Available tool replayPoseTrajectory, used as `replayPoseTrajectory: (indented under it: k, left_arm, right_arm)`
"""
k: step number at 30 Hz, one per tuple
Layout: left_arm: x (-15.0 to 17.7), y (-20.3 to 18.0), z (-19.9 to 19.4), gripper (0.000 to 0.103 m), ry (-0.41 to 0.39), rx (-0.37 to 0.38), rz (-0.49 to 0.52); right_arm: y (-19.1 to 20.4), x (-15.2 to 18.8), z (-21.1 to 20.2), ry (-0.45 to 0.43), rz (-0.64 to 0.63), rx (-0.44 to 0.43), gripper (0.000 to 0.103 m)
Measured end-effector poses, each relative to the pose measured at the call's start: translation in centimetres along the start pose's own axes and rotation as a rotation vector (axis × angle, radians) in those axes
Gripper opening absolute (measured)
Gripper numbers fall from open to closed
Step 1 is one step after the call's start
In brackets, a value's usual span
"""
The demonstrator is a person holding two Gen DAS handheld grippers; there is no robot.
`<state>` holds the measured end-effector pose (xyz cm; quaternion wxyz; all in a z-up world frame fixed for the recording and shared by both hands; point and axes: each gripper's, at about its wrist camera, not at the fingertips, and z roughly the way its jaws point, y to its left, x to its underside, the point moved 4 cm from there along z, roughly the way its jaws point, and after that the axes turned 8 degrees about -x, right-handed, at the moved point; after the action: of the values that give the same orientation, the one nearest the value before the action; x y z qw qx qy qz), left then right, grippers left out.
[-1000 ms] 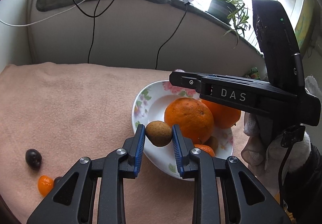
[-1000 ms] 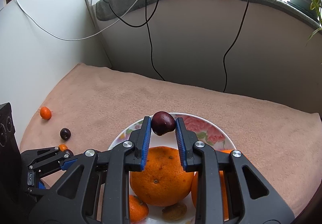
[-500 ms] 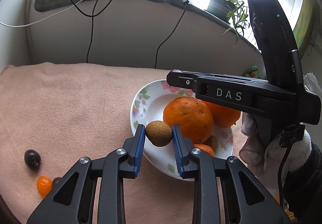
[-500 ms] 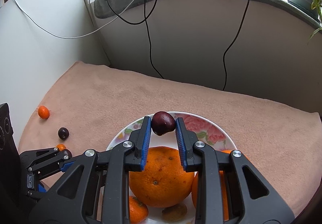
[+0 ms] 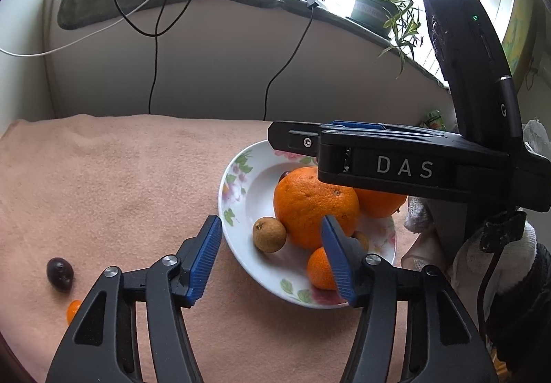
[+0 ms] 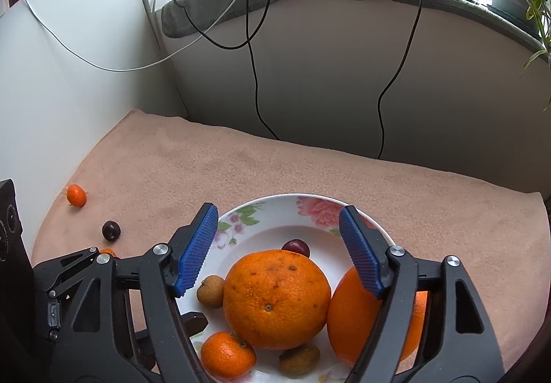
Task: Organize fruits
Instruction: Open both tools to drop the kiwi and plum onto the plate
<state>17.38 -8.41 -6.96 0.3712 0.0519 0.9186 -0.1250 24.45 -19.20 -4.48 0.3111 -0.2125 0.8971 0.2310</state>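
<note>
Blue-padded fingers spread wide on both grippers, nothing held!

Left gripper [image 5: 270, 247] hovers over the floral plate [image 5: 241, 176], the brown longan [image 5: 269, 234] lying beside the big orange [image 5: 315, 205]. Right gripper [image 6: 279, 245] gapes above the dark plum [image 6: 296, 247] resting in the plate behind that orange.

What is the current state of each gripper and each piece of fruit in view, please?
left gripper: jaws open, empty
right gripper: jaws open, empty
flowered plate: on the cloth, holding fruit
brown longan: lying in the plate, released
dark cherry: lying in the plate behind the big orange
dark fruit: on the cloth, outside the plate
kumquat: on the cloth, outside the plate
</note>
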Motion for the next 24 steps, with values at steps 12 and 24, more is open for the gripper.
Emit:
replayPoseTrajectory:
  k: [12, 24]
  left_arm:
    - [0.1, -0.1, -1.0, 0.079, -0.021, -0.045, 0.02]
    - [0.6, 0.1, -2.9, 0.079, -0.045, -0.053, 0.014]
  right_arm:
    - [0.8, 0.1, -0.7, -0.01, -0.009, 0.018, 0.089]
    - [1.6, 0.4, -1.8, -0.021, -0.002, 0.022, 0.09]
